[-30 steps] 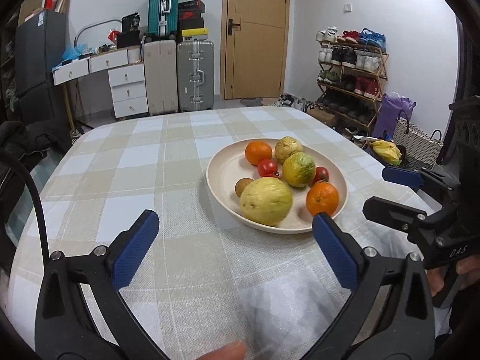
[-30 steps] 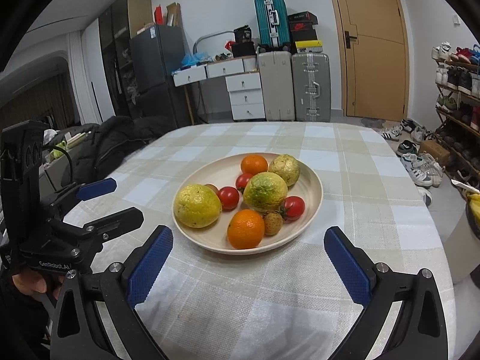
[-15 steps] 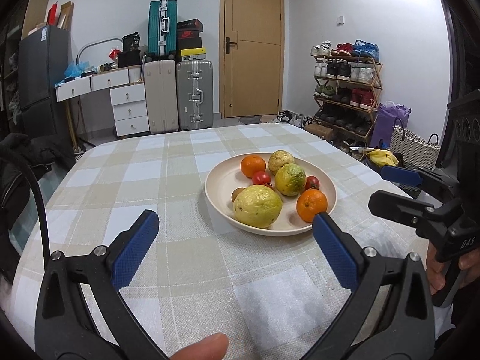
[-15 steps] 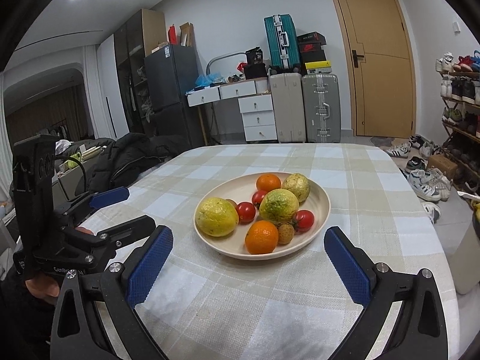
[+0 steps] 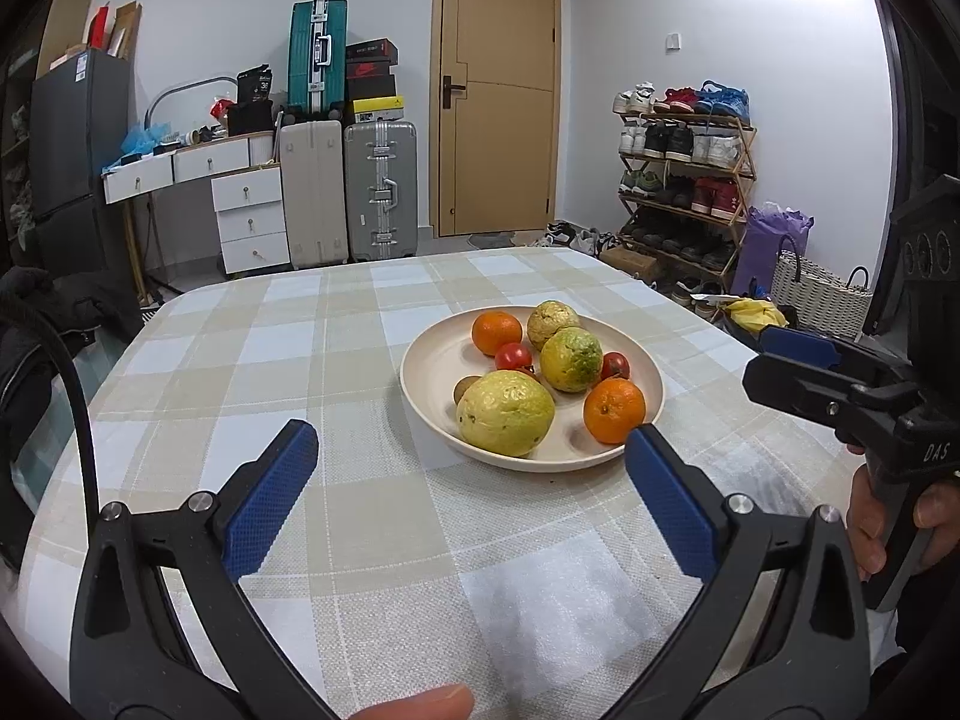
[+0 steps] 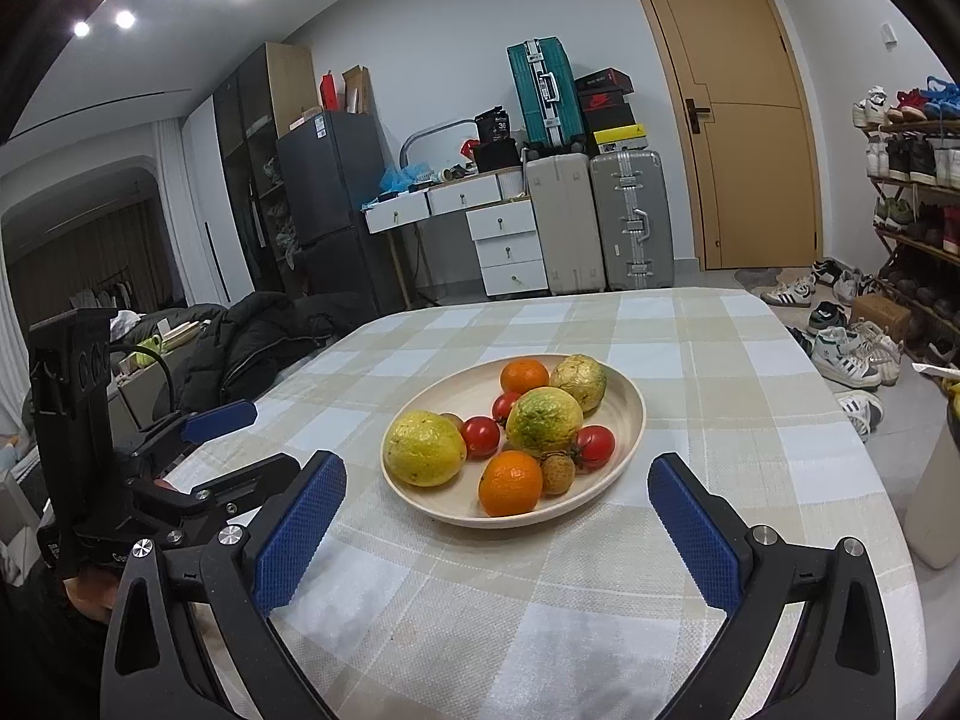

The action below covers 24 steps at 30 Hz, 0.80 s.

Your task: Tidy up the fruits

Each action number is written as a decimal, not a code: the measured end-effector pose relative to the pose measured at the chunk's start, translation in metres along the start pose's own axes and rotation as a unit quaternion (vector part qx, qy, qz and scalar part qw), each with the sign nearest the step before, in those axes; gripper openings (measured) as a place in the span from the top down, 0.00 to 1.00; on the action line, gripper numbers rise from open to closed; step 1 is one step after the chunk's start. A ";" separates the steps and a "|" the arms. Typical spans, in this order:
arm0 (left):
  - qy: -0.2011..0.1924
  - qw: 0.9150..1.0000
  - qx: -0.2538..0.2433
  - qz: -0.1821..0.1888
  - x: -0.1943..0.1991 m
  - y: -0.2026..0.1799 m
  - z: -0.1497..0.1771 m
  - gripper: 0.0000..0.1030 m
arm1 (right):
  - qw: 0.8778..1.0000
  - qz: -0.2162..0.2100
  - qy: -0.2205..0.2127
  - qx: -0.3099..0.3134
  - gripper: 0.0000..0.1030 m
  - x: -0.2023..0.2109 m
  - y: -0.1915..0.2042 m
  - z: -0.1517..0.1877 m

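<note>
Both tools hang above the near edge of the tabletop (image 5: 252,360) with nothing in them: the left tool (image 5: 471,468) has its blue pads spread wide apart, and the right tool (image 6: 495,504) is equally wide, both aimed at the plate (image 6: 630,420) that sits toward the right side of the tabletop, well short of its far edge. All the fruit is heaped in that one plate, and the crowding is the main hazard. The large yellow fruit (image 6: 423,447) lies at the near left rim, close against a tomato (image 6: 480,435); the green-yellow fruit (image 6: 543,420) sits in the middle, pressed between tomatoes, an orange (image 6: 510,483) and a small brown fruit (image 6: 557,473). A pad pushed down between neighbours would likely shove one aside, and round fruit set loose could roll over the low rim and across the cloth toward an edge. The tomatoes look soft, so too firm a squeeze may split one; the big fruits look nearly as wide as the opening, so an off-centre grip may let them squirt out. The plate itself looks light and could slide or tip on the cloth if a pad catches its rim. With both tools converging from the same side, they may also knock together over the plate.
</note>
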<state>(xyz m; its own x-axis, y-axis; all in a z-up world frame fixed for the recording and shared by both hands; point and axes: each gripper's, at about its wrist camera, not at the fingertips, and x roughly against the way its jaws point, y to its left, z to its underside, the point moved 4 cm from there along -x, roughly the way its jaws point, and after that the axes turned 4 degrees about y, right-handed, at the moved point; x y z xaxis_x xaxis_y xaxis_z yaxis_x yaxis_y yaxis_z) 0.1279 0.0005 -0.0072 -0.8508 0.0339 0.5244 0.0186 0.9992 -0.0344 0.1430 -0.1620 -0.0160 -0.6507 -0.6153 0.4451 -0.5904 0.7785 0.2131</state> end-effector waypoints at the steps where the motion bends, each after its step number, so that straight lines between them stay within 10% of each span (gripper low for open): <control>1: 0.000 1.000 0.000 -0.001 0.000 0.000 0.000 0.01 | 1.000 0.000 0.000 0.001 0.00 0.000 0.000 0.000; 24: 0.001 1.000 0.001 0.000 0.000 0.001 0.000 0.01 | 1.000 0.000 0.001 0.007 0.00 0.001 0.001 0.000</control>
<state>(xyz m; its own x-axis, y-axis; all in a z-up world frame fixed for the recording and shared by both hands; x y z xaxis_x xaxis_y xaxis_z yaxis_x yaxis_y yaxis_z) 0.1282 0.0017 -0.0068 -0.8493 0.0334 0.5269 0.0167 0.9992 -0.0365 0.1418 -0.1617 -0.0154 -0.6497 -0.6144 0.4476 -0.5963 0.7771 0.2011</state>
